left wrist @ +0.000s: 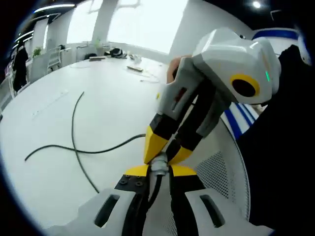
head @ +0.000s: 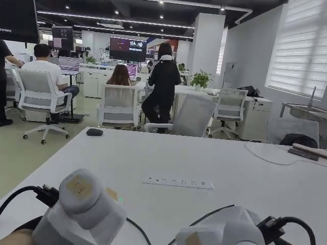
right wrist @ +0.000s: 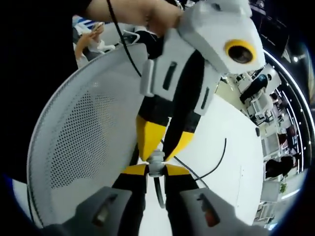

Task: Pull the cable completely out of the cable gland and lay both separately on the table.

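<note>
In the head view, one gripper is seen at the lower left and another gripper at the lower right, with a white table beyond. Their jaws are hidden.

In the left gripper view, at lower centre, the left gripper is closed narrowly on a small grey cable gland. The gland is also pinched from above by the right gripper. A thin black cable is laid across the table at left.

In the right gripper view, the same double clamp is seen at lower centre.

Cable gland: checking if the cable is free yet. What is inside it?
A dark cable leaves the cable gland between the right gripper's jaws. Its run inside is covered by the gland itself and the left gripper's yellow jaws.
</note>
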`<state>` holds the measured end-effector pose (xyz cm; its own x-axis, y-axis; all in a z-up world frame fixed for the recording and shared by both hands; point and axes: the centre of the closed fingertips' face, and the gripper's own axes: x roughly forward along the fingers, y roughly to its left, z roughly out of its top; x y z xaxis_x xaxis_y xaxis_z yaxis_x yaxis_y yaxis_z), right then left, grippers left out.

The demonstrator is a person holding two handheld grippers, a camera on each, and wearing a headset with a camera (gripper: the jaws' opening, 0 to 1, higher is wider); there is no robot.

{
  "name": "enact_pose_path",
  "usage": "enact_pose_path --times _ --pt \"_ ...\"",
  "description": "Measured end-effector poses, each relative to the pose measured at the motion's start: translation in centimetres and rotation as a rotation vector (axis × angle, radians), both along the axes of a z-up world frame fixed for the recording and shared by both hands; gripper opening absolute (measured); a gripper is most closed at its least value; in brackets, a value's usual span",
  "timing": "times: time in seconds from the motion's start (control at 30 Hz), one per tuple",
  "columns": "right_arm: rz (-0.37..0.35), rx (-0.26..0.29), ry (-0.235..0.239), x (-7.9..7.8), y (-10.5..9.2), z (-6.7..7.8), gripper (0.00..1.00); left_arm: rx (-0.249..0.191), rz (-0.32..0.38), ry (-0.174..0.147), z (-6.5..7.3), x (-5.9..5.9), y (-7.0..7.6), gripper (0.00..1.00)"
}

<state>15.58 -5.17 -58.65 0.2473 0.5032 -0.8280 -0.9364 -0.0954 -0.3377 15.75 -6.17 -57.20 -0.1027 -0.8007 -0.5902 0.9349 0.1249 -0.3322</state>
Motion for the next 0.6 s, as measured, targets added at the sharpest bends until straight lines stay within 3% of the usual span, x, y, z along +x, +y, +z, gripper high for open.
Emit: enact_pose_path --times 0.07,0.13,0.2,0.27,0.33,0.37,0.43,0.47,0.53,0.6 --pt "0.015 -0.004 -0.031 0.0 0.0 0.0 0.11 -0.019 0.013 0.03 0.1 0.1 0.0 0.15" --pt "-0.017 0.021 0.009 0.0 -0.1 0.0 0.12 -0.024 0.009 0.027 0.1 0.1 0.0 0.16" --pt "-0.056 0.04 0.083 0.0 -0.3 -0.1 0.13 -0.026 0.014 0.014 0.1 -0.1 -0.2 0.16" --pt "-0.074 0.042 0.157 -0.2 -0.7 -0.3 0.18 -0.024 -0.031 -0.054 0.2 -0.3 -0.4 0.16" --pt "-0.08 0.053 0.189 0.1 -1.0 -0.1 0.27 -0.002 -0.072 -0.088 0.1 -0.8 -0.3 0.16" --pt "-0.086 0.056 0.211 0.1 -1.2 -0.1 0.27 0.009 -0.116 -0.157 0.1 -1.0 -0.4 0.16" --pt "-0.074 0.076 0.29 -0.4 -1.1 0.0 0.24 0.017 -0.145 -0.222 0.3 -1.1 -0.5 0.16" --pt "-0.079 0.092 0.331 -0.5 -1.0 0.0 0.23 0.031 -0.141 -0.212 0.3 -1.3 -0.5 0.16" --pt "-0.09 0.105 0.396 -0.8 -0.9 -0.2 0.22 0.04 -0.179 -0.281 0.4 -1.1 -0.6 0.16" --pt "-0.086 0.121 0.419 -0.9 -0.6 -0.2 0.2 0.036 -0.177 -0.291 0.6 -1.2 -0.7 0.16"
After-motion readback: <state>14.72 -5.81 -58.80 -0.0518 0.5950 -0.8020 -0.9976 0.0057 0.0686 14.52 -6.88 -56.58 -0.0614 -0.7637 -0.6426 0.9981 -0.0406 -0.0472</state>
